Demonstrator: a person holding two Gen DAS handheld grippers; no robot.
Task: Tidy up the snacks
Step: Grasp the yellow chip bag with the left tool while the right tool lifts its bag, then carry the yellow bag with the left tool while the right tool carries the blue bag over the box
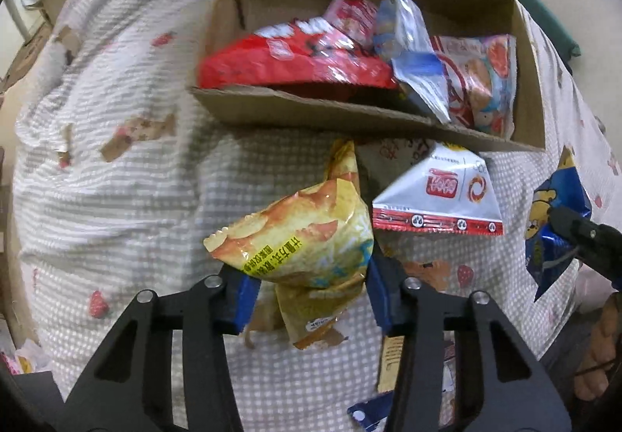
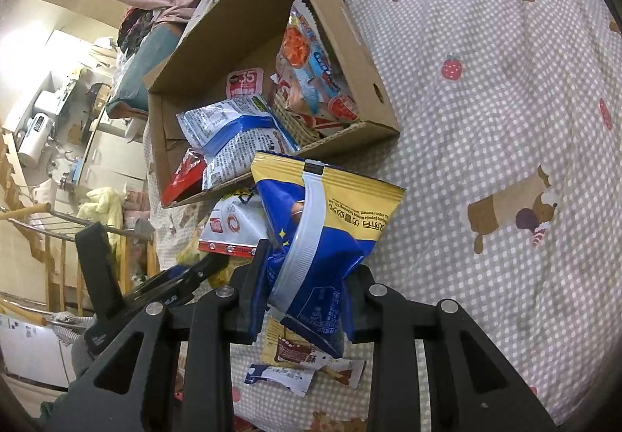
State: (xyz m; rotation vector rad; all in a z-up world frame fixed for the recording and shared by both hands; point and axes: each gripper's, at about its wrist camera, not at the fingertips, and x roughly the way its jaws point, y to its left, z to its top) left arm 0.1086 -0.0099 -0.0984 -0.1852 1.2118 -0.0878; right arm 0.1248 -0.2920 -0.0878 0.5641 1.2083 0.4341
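Between our left pads: the crinkled yellow chip bag (image 1: 307, 237) sits in the left gripper (image 1: 309, 296), whose blue-padded jaws press on its lower sides; the bag bulges above them.
In our right gripper (image 2: 303, 300): the blue-and-yellow foil snack bag (image 2: 322, 230) with a pale seam strip is clamped, its lower part pinched between the jaws, its yellow top edge pointing toward the box.
Same bag, left view: we see it at the right edge of the picture (image 1: 552, 222), with a black finger across it.
On the bed, near the box's front wall: a white-and-silver pouch with a red bottom seal (image 1: 439, 199) lies flat, just beside the yellow bag.
Cardboard box (image 1: 303, 109): an open brown carton on the checked bedspread (image 1: 128, 168); its front wall faces us.
Inside the box: a long red glossy packet (image 1: 299, 59) lies along the front wall, a blue-and-white bag (image 1: 412, 43) leans beside it, and a red-and-white illustrated bag (image 1: 482, 82) stands in the right corner.
Below our right jaws: a few small sachets (image 2: 307, 366) lie on the bedspread (image 2: 486, 121), which has strawberry and dog prints.
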